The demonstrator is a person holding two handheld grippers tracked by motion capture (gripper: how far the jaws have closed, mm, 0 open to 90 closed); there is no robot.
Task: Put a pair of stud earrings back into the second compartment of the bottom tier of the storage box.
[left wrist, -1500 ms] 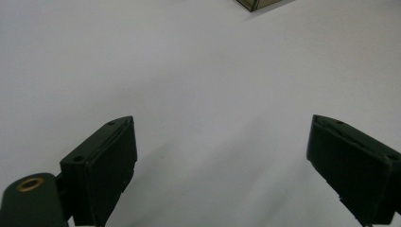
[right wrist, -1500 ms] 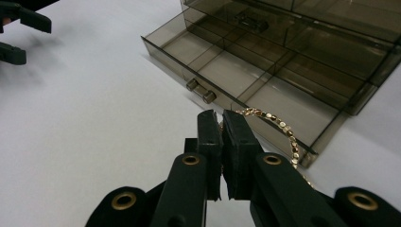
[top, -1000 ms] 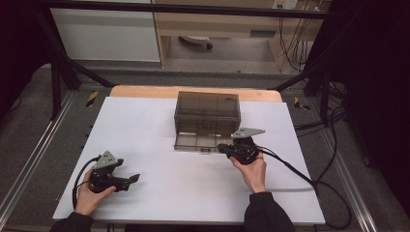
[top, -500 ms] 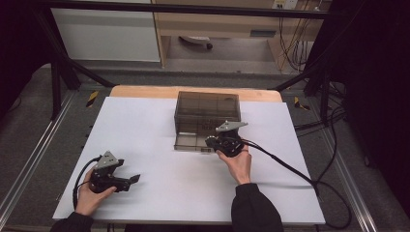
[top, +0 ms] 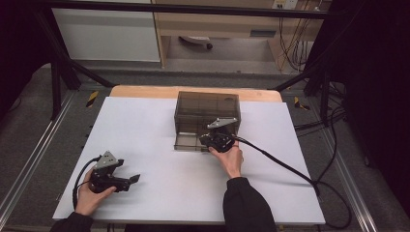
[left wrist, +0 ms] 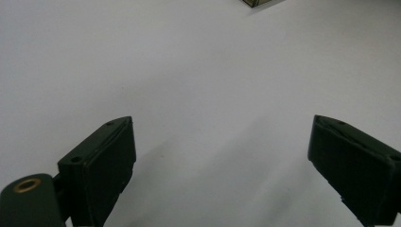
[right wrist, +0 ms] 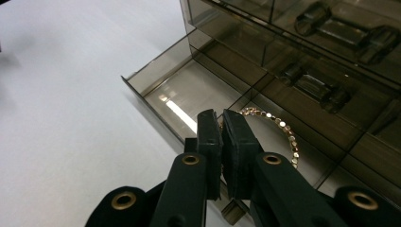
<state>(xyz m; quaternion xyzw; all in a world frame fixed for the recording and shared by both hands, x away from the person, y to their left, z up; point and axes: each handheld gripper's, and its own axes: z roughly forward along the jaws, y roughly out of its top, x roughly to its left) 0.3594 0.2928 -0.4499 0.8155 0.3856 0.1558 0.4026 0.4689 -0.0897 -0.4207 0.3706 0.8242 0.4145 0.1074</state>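
Over the open drawer (right wrist: 189,90) now: right gripper (right wrist: 222,127) slid left from beside the box, pinched on a bracelet (right wrist: 279,130), ready to drop. Left gripper (left wrist: 222,156) idles, wide open.

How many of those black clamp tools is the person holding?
2. The left hand-held gripper rests near the table's front-left, jaws open. The right hand-held gripper is at the smoky drawer box, shut on a bead bracelet.

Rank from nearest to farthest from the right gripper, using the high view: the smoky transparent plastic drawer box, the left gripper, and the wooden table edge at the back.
1. Smoky transparent plastic drawer box: directly at the right gripper, just behind it.
2. Wooden table edge: beyond the box, at the back.
3. Left gripper: far off on the near left of the white tabletop.
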